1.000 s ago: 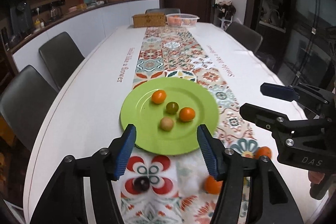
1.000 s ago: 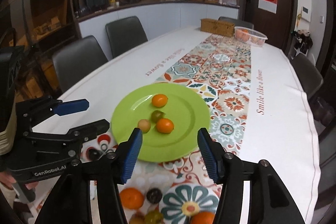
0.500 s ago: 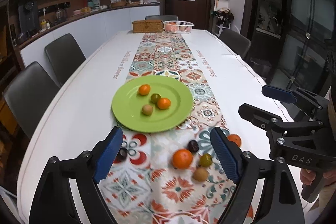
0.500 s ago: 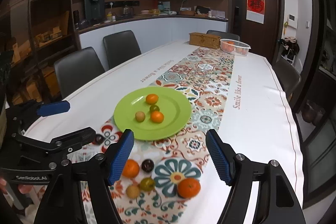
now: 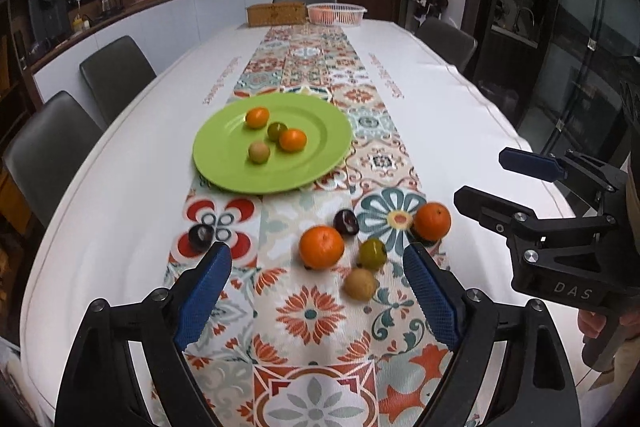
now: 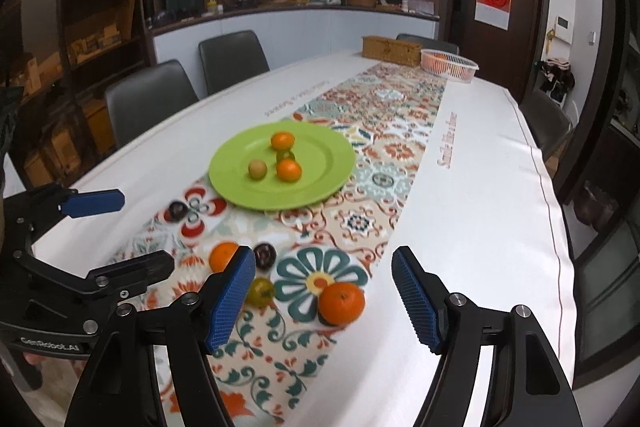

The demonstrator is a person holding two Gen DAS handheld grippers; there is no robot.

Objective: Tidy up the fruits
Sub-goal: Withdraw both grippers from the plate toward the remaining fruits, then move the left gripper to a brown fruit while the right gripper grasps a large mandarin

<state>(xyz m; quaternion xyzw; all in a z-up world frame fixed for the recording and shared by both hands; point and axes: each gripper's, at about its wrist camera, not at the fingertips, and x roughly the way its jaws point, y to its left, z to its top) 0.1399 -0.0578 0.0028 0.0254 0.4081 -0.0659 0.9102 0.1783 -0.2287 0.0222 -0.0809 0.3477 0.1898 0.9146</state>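
Observation:
A green plate point(image 5: 320, 163) point(image 6: 332, 183) sits on the patterned runner and holds several small fruits, among them two oranges. Loose fruit lies nearer me on the runner: an orange point(image 5: 321, 247), another orange point(image 5: 432, 221) point(image 6: 341, 303), a green fruit point(image 5: 372, 253) point(image 6: 261, 291), a tan fruit point(image 5: 360, 283), a dark plum point(image 5: 346, 222) point(image 6: 265, 255) and a second dark plum point(image 5: 201, 237) point(image 6: 176, 210) off to the left. My left gripper point(image 5: 318, 303) is open and empty above the loose fruit. My right gripper point(image 6: 324, 303) is open and empty, with the orange between its fingers' line of sight.
A long table with a white cloth point(image 5: 440, 99) carries the runner. A wicker box point(image 5: 275, 14) and a white basket point(image 5: 336, 13) stand at the far end. Dark chairs point(image 5: 116, 75) line both sides. The near table edge is close below both grippers.
Both grippers have drawn back from the plate toward the near end of the table, bringing the loose fruit into view. Both stay open and empty.

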